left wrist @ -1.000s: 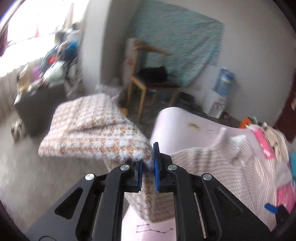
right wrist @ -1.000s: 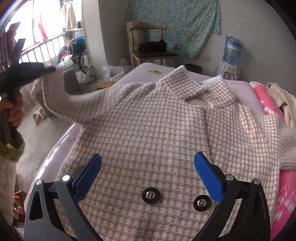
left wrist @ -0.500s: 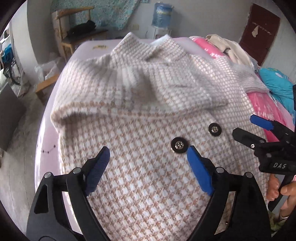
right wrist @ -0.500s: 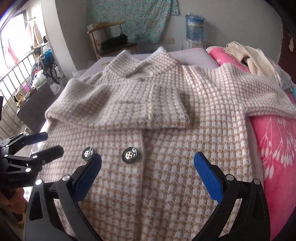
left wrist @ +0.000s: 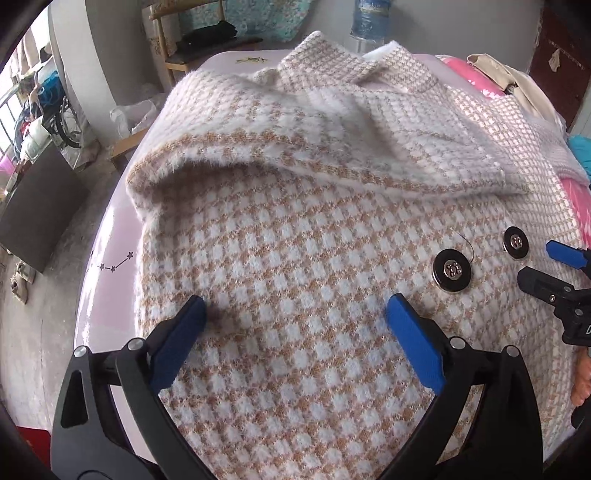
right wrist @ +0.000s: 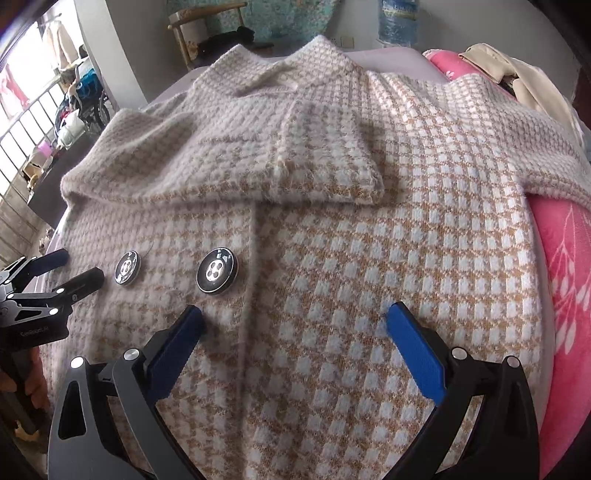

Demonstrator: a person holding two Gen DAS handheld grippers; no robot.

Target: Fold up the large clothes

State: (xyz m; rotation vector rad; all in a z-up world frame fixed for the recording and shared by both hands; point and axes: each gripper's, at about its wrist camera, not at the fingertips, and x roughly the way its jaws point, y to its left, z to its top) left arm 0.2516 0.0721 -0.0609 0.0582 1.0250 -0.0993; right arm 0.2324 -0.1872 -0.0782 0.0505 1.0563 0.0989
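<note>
1. A checked coat (left wrist: pixel 295 258), fuzzy, tan and white, is lying spread over a pale lilac surface (left wrist: pixel 110 236) and filling the centre of both wrist views.
2. One sleeve (left wrist: pixel 332 140) is lying folded across the chest of the coat, its cuff end sitting toward the upper right of the left wrist view.
3. The left gripper (left wrist: pixel 295 314) is hovering over the lower front panel; its jaws have just been opening and are standing wide apart, with nothing clamped between them.
4. The right gripper (right wrist: pixel 295 317) is pointing down at the coat front with its blue pads spread wide, gripping nothing.
5. Two black buttons (right wrist: pixel 217 270) are showing just above the right gripper's left pad.
6. A pink floral blanket (right wrist: pixel 565 280) is lying along the right edge of the right wrist view, beside the coat.
7. A wooden chair (right wrist: pixel 207 26) is standing at the top of the frame.
</note>
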